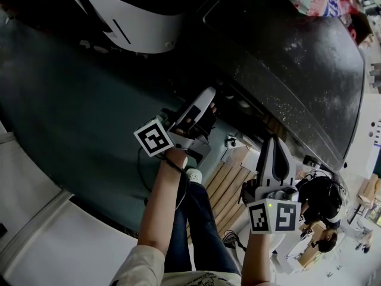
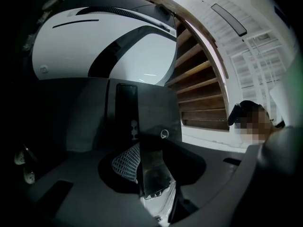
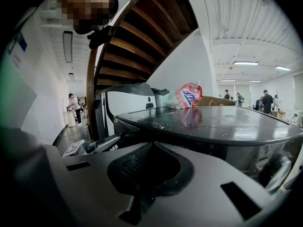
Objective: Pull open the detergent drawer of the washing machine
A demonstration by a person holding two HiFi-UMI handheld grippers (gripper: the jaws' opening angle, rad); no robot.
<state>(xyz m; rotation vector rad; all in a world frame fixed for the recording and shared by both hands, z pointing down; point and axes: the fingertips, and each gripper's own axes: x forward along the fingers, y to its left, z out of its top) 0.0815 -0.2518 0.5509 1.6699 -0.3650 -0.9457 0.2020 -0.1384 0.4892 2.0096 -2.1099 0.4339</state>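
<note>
The washing machine (image 1: 297,58) is a dark unit with a speckled flat top, upper right in the head view. My left gripper (image 1: 209,107) reaches up against its front edge. In the left gripper view a dark flat panel, the detergent drawer front (image 2: 142,112), stands edge-on between the jaws, and its glossy lower lip (image 2: 154,171) fills the gap beside the mesh pad (image 2: 125,162). The left gripper (image 2: 152,174) is shut on it. My right gripper (image 1: 275,151) hangs apart below the machine, shut on nothing, facing the machine top (image 3: 208,122).
A white rounded appliance (image 1: 131,11) stands left of the dark machine. A red-and-white detergent bag (image 3: 187,96) lies on the machine top. Wooden stairs (image 3: 137,41) curve overhead. People stand in the background (image 1: 321,201). Dark floor (image 1: 71,112) spreads to the left.
</note>
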